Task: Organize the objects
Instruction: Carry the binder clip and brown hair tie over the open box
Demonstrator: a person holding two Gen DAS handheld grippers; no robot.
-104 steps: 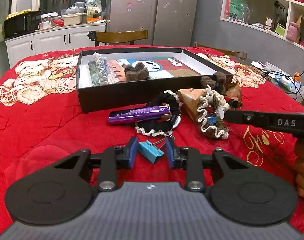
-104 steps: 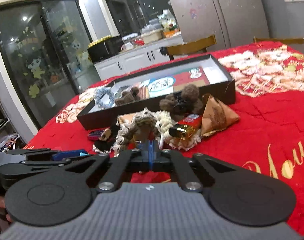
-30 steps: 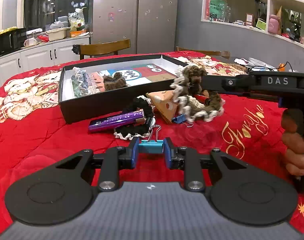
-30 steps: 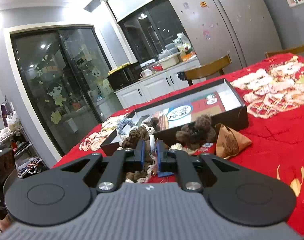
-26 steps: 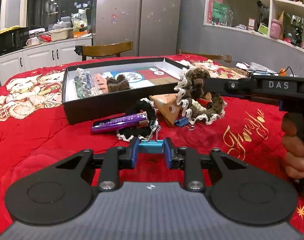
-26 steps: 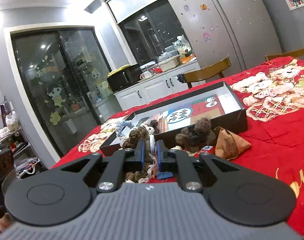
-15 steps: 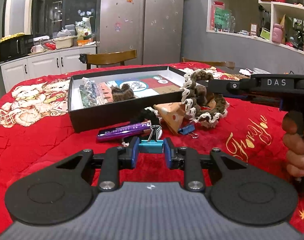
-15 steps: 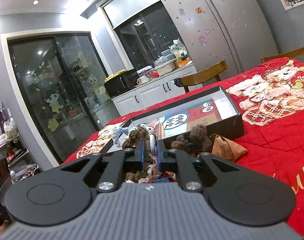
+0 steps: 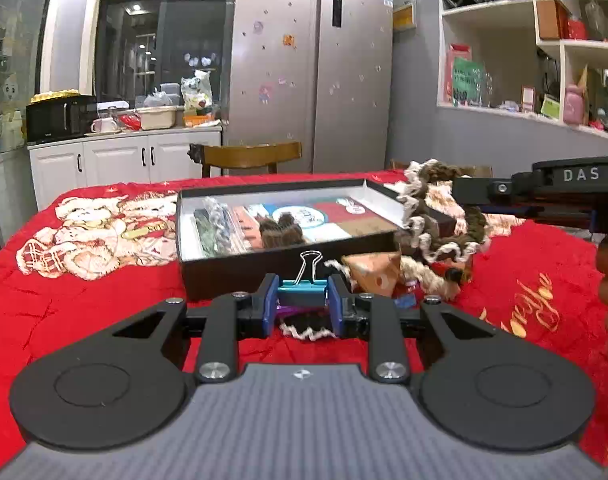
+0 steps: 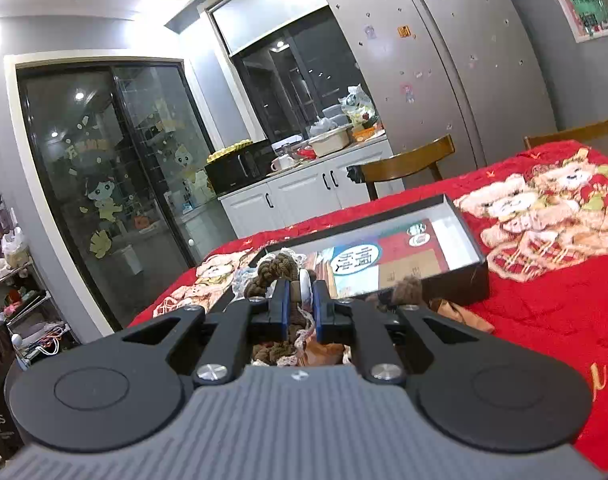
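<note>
My left gripper (image 9: 302, 300) is shut on a teal binder clip (image 9: 302, 285), its wire loops pointing up, held above the red cloth in front of the black box (image 9: 288, 258). My right gripper (image 10: 300, 306) is shut on a brown and cream crocheted scrunchie (image 10: 276, 270); it also shows in the left wrist view (image 9: 435, 216), hanging over the box's right front corner. The box (image 10: 469, 248) holds a patterned scrunchie (image 9: 218, 228) and a brown scrunchie (image 9: 282, 232).
On the red tablecloth (image 9: 84, 304) by the box lie a tan triangular pouch (image 9: 373, 270), a lace-edged scrunchie (image 9: 307, 326) and other small items. Wooden chairs (image 9: 250, 156) stand behind the table. Shelves (image 9: 543, 80) are at the right.
Both grippers have risen and moved toward the box. The binder clip is lifted off the cloth, and the scrunchie now hangs at the box's right corner.
</note>
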